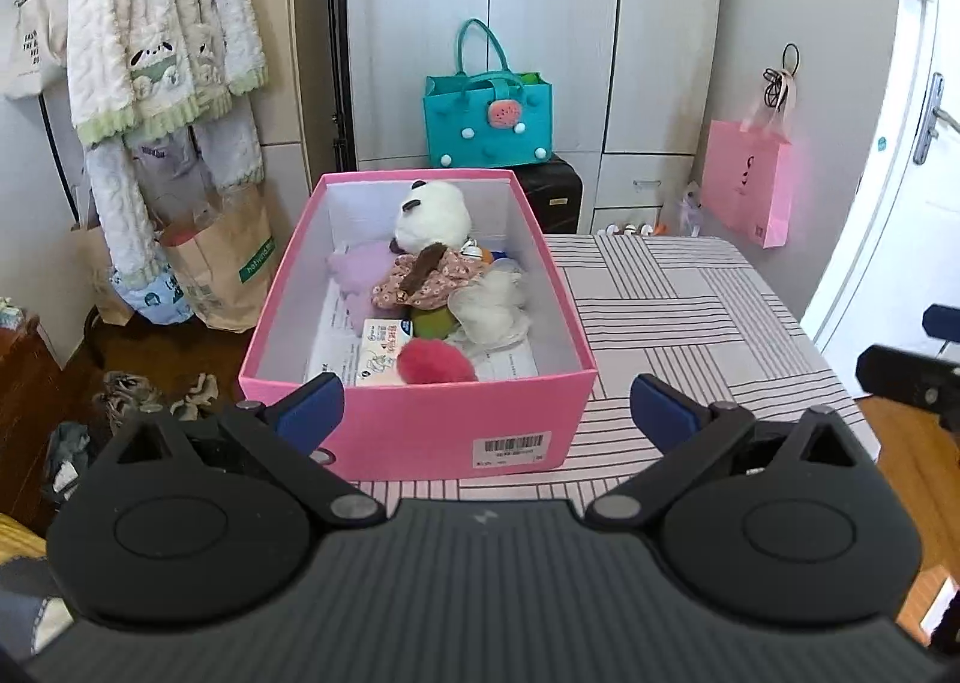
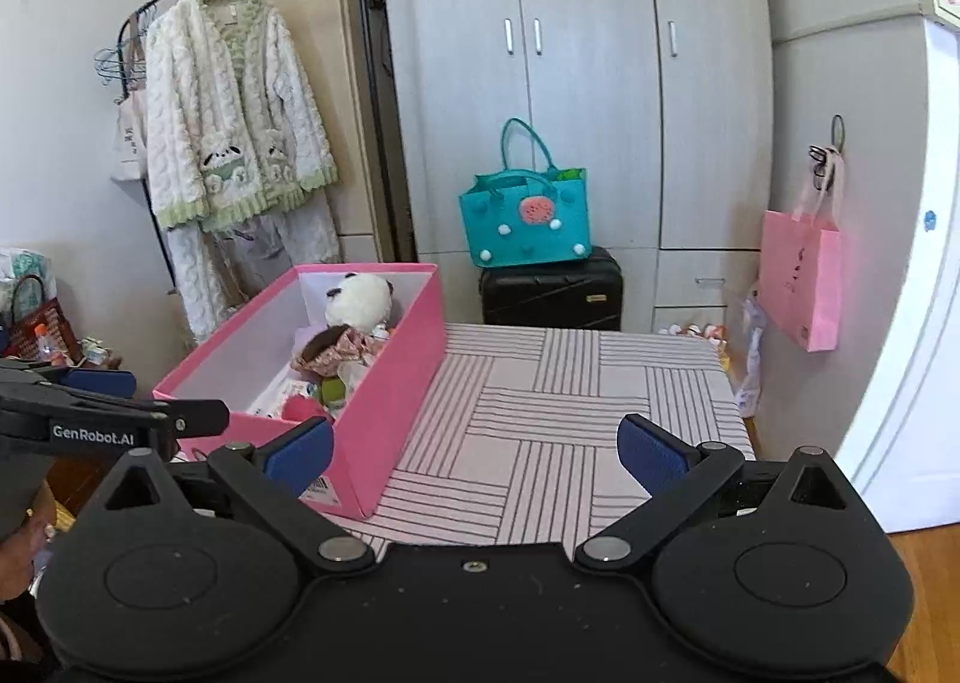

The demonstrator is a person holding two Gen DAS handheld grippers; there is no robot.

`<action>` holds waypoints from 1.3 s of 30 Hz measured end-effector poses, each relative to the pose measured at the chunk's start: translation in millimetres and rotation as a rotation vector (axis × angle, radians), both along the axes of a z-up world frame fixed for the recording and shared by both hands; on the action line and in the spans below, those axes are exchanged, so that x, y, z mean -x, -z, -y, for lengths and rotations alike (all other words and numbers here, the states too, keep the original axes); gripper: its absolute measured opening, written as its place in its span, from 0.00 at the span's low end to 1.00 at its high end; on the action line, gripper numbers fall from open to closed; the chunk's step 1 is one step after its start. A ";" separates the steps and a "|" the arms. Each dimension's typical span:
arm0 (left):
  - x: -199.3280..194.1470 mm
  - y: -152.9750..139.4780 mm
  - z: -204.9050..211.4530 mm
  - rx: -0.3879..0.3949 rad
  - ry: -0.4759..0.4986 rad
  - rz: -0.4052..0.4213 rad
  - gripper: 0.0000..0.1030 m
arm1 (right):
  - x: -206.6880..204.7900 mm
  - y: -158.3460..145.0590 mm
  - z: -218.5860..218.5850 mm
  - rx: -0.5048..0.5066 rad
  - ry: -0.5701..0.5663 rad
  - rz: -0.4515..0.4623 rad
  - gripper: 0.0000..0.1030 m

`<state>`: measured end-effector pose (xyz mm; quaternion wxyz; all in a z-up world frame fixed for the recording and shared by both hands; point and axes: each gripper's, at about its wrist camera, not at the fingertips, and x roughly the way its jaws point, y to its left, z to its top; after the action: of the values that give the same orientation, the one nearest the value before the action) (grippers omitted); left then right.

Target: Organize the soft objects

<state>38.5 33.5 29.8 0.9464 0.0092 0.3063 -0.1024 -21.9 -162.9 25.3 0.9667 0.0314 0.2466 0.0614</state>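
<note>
Left wrist view: rectangular pink cardboard box (image 1: pixel 420 419) (fluffy toys inside) before the wide, empty left claw (image 1: pixel 486 413).

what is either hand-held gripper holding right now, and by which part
Nothing. The left hand-held gripper and right hand-held gripper are both open and empty, near the pink box.

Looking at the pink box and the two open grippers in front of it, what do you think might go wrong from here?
1. The pink box sits near the table's left edge, so a push from the left gripper might slide it off.
2. The toys lie piled: pulling the floral fabric piece may drag the panda plush or the white fluffy item along.
3. The right gripper and the left are close together and could collide reaching in.
</note>
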 end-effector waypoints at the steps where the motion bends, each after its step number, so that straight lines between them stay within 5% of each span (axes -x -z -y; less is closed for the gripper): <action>1: 2.0 0.0 -0.8 0.011 -0.002 0.001 1.00 | 1.1 0.5 -0.7 0.002 0.006 -0.003 0.99; 17: 14.1 5.8 9.1 -0.024 -0.030 -0.001 1.00 | 12.6 7.9 -7.7 0.044 0.059 -0.024 0.99; 30: 23.4 8.9 15.2 -0.076 -0.058 0.082 1.00 | 18.6 12.2 -7.2 0.057 0.073 -0.024 0.99; 39: 32.8 18.0 22.2 -0.048 -0.030 0.123 1.00 | 25.9 22.2 -6.3 0.055 0.085 0.057 0.99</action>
<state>5.8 11.3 11.8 0.9643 0.0338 0.2503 -0.0801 -47.8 -156.6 3.2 0.9755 0.0137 0.2192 0.0142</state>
